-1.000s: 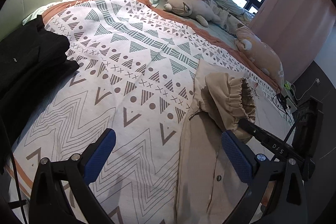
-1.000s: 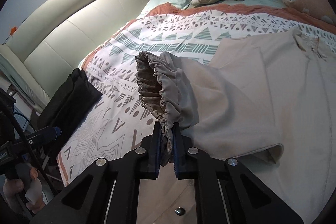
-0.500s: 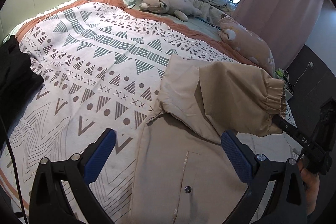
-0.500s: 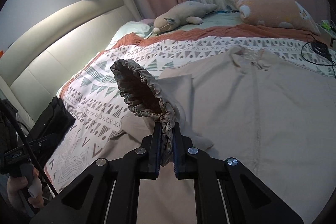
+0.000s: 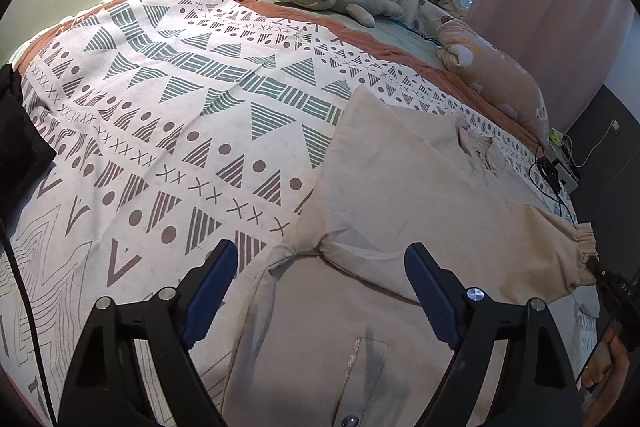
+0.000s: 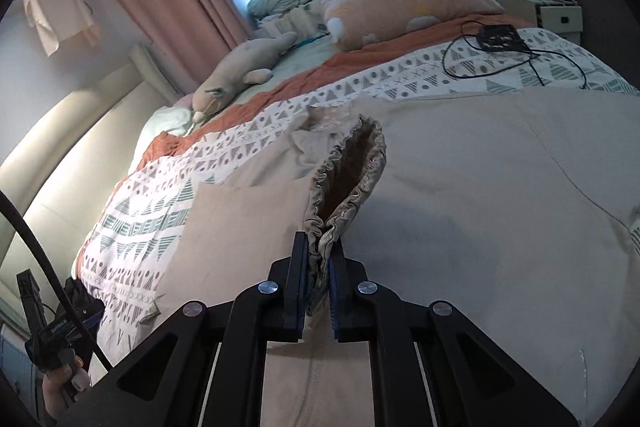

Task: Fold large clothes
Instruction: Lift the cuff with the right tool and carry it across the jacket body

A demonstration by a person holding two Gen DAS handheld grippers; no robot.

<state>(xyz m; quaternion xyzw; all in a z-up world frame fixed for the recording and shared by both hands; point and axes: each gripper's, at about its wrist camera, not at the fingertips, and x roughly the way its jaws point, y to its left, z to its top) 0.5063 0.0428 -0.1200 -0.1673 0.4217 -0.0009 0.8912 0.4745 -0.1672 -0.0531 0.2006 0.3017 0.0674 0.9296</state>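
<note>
While the right gripper (image 6: 318,279) pinches the gathered cuff (image 6: 346,183) of the beige jacket (image 5: 400,195), the sleeve (image 5: 500,227) stretches across the jacket body ahead of it. Left gripper (image 5: 320,291) jaws are closing, nothing pressed; the jacket's armpit fold lies between and below them on the patterned bedspread (image 5: 168,115).

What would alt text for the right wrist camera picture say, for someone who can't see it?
The right gripper is shut on the gathered cuff of a beige jacket and holds the sleeve up over the jacket, which lies spread on a patterned bedspread. Behind it lie a grey plush toy, a peach pillow and a tangle of black cable.
</note>
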